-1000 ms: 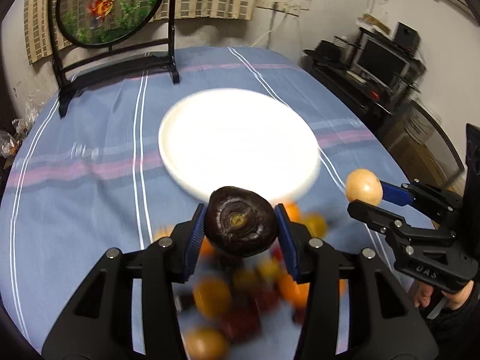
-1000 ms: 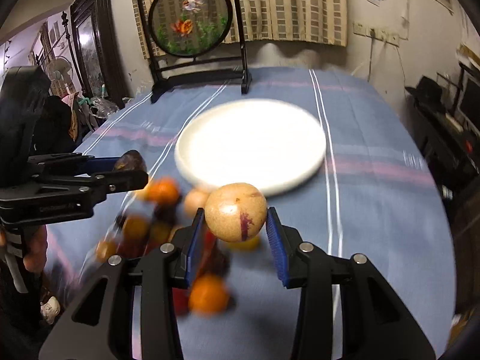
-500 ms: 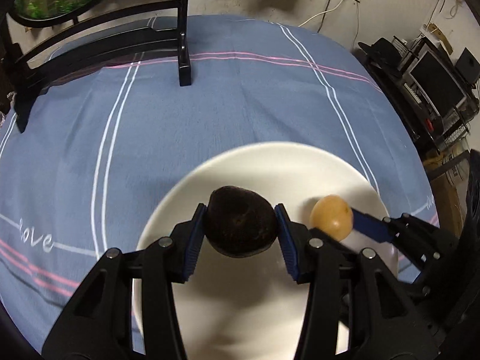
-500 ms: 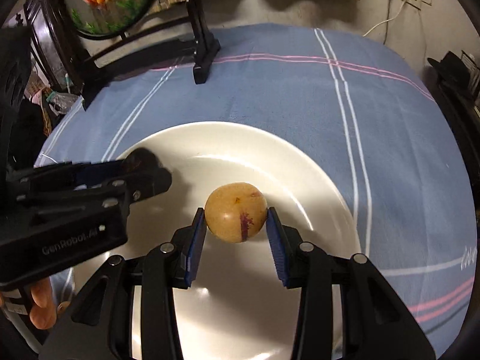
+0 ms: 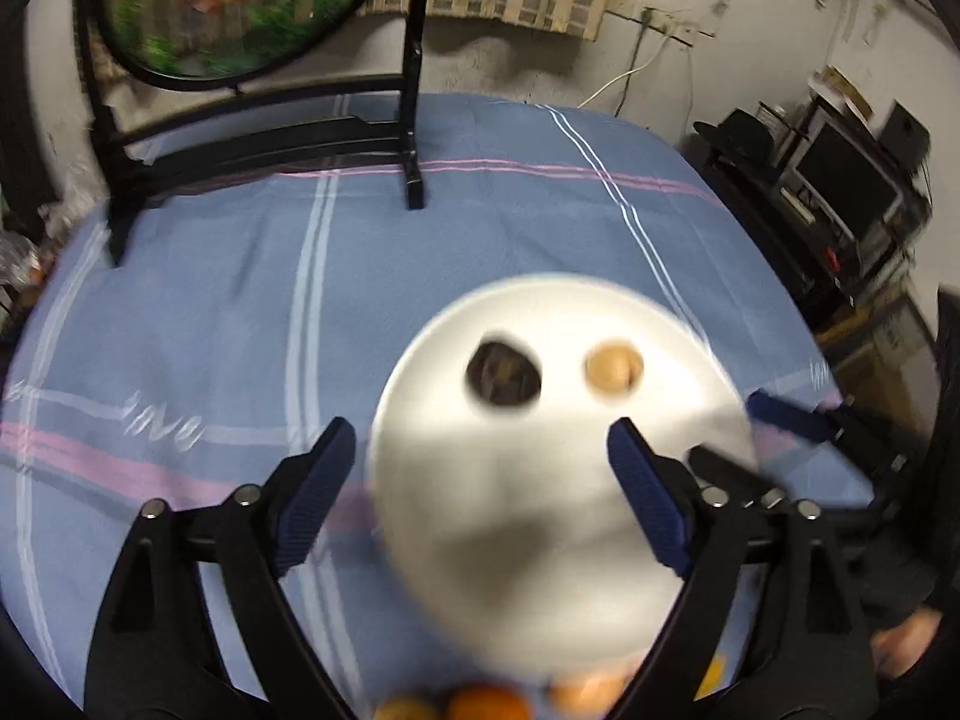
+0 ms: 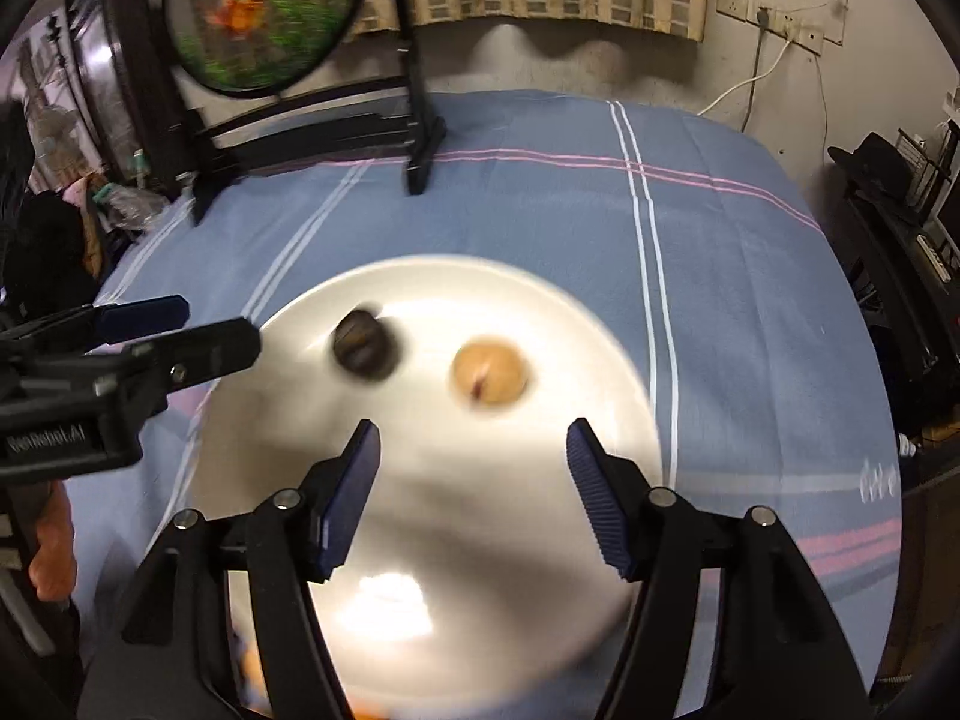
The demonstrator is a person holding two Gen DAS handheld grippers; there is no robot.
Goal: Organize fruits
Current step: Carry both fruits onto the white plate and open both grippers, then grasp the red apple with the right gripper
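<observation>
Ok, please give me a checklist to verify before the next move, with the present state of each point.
1. Dark fruit lies on the white plate: ok.
2. Tan fruit lies on the plate: ok.
3. Left tongs just opened, nothing between them: ok.
4. Right tongs just opened, nothing between them: ok.
5. Fruits have stopped rolling: cannot tell, picture blurred.
6. More fruits wait on the cloth: ok.
</observation>
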